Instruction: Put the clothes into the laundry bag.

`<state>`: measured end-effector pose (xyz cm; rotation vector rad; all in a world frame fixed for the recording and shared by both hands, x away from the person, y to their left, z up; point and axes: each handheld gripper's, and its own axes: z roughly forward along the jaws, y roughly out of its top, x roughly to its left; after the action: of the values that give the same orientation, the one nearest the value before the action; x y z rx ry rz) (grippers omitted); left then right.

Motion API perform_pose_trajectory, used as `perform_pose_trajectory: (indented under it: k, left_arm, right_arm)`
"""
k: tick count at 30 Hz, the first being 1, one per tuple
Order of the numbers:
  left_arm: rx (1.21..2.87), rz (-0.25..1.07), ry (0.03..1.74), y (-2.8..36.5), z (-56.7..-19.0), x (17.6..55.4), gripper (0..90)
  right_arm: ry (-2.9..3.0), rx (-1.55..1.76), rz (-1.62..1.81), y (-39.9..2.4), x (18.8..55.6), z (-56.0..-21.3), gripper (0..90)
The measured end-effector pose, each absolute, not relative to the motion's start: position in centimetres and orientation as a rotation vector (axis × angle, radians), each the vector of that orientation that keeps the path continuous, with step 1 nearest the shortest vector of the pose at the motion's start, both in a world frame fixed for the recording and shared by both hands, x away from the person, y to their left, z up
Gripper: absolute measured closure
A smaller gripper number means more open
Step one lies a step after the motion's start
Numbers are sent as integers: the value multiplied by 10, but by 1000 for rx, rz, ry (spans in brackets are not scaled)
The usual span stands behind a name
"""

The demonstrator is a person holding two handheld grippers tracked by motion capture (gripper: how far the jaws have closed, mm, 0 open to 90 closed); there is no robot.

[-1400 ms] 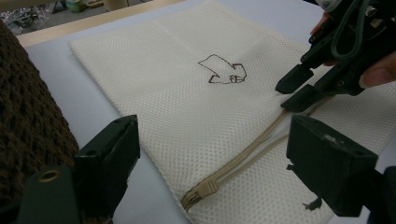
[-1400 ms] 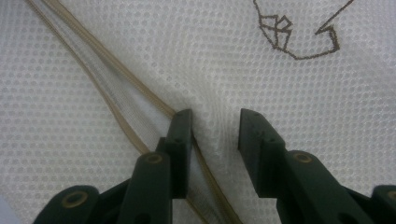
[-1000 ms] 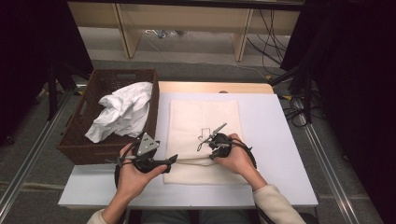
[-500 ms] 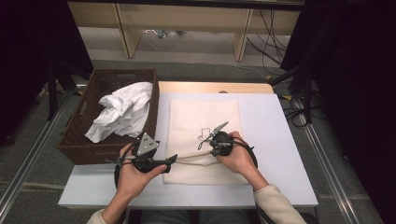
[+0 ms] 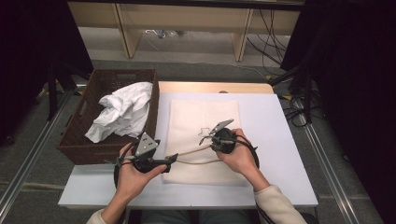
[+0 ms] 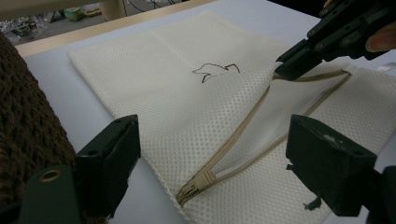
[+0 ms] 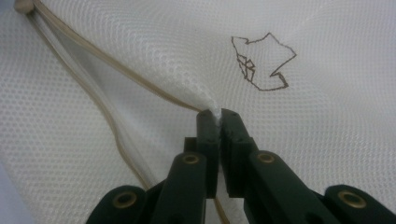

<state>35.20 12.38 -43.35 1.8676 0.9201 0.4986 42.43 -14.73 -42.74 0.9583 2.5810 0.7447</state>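
Brown woven basket (image 5: 88, 121) stands at the left edge of the white surface (image 5: 280, 135), and a crumpled white cloth (image 5: 122, 114) lies inside it, partly over the right wall. Just in front of the basket, the left hand (image 5: 133, 175) holds the left hand-held gripper (image 5: 172, 158). Its jaws are released and stand wide apart, with nothing between them; in the left gripper view they frame the near corner of the bag where the zipper pull (image 6: 189, 192) lies.

In the middle of the surface lies the cream mesh laundry bag (image 5: 203, 116), flat, with a small dark line drawing (image 5: 203, 131) on its upper side. The beige zipper (image 6: 243, 128) is open, and its two sides run apart from the left corner toward the right.

To the right, the right hand (image 5: 240, 156) holds the right hand-held gripper (image 5: 201, 140). Its jaws have just been closing and now are clenched on a pinch of the mesh at the upper edge of the zipper opening, near the drawing. The fabric is lifted there into a small peak, as the right gripper view (image 7: 217, 114) shows clearly.
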Motion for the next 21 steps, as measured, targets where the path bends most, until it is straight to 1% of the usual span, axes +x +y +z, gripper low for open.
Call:
perform_pose_trajectory:
  k: [7, 9, 10, 11, 14, 16, 21]
  left_arm:
    - [1828, 535, 893, 127, -430, 351, 191]
    - [1824, 527, 890, 127, -430, 351, 196]
    - [1817, 514, 882, 128, -431, 352, 212]
    - [1810, 501, 866, 129, -431, 352, 252]
    - [1799, 470, 874, 129, -432, 352, 304]
    - [1803, 480, 878, 129, -432, 353, 280]
    - [1791, 457, 904, 129, -431, 353, 242]
  right_arm:
    - [2497, 967, 820, -149, 420, -416, 885]
    - [2490, 983, 835, -149, 419, -414, 886]
    - [2467, 984, 847, -148, 419, -414, 886]
    - [2481, 956, 843, -149, 419, -412, 886]
    - [2461, 938, 841, -150, 420, -411, 886]
    - [2467, 950, 855, -150, 420, -410, 886]
    - [2459, 996, 865, -150, 418, -409, 886]
